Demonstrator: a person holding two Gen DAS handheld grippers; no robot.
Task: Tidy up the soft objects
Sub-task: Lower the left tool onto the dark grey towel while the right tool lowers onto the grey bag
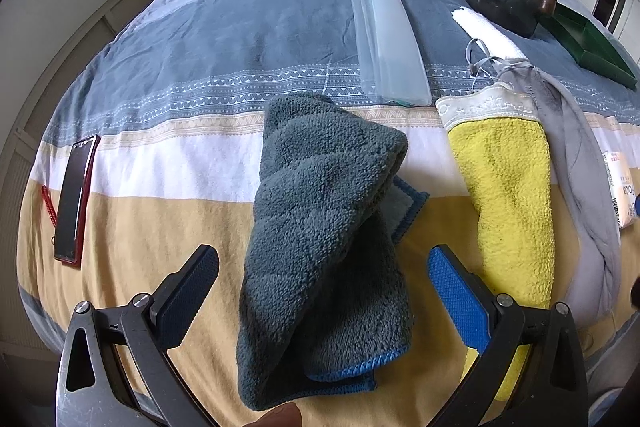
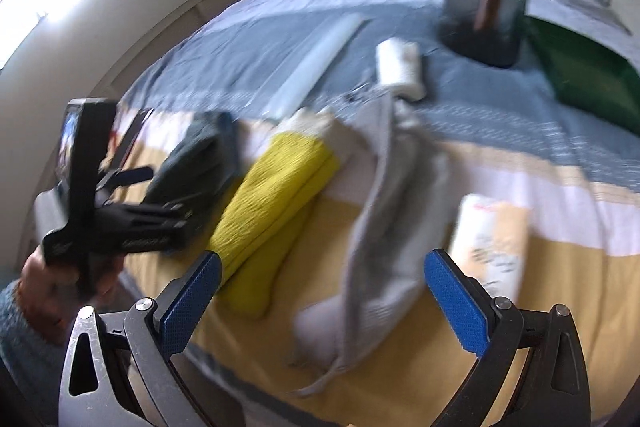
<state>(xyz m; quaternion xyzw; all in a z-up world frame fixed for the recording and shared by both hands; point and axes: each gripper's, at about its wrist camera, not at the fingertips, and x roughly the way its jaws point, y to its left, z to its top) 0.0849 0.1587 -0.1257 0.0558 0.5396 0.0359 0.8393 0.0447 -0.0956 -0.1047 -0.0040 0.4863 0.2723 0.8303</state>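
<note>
Fingers spread wide, your left gripper (image 1: 323, 287) straddles the teal towel (image 1: 320, 227) on the bed (image 1: 160, 219), long axis running straight ahead; your right gripper (image 2: 322, 291), fingers also apart, faces the grey garment (image 2: 384, 211).

**Blurred, covered and cut off**

The right wrist view is smeared; print on the packet (image 2: 494, 239) is unreadable. In the left view that packet (image 1: 622, 193) is cut by the edge, the yellow cloth (image 1: 510, 195) runs behind the tool's finger (image 1: 460, 303), and the dark towel (image 1: 320, 227) covers a blue cloth (image 1: 408, 205).

Towel (image 1: 320, 227) left of cloth (image 1: 508, 195)
</note>
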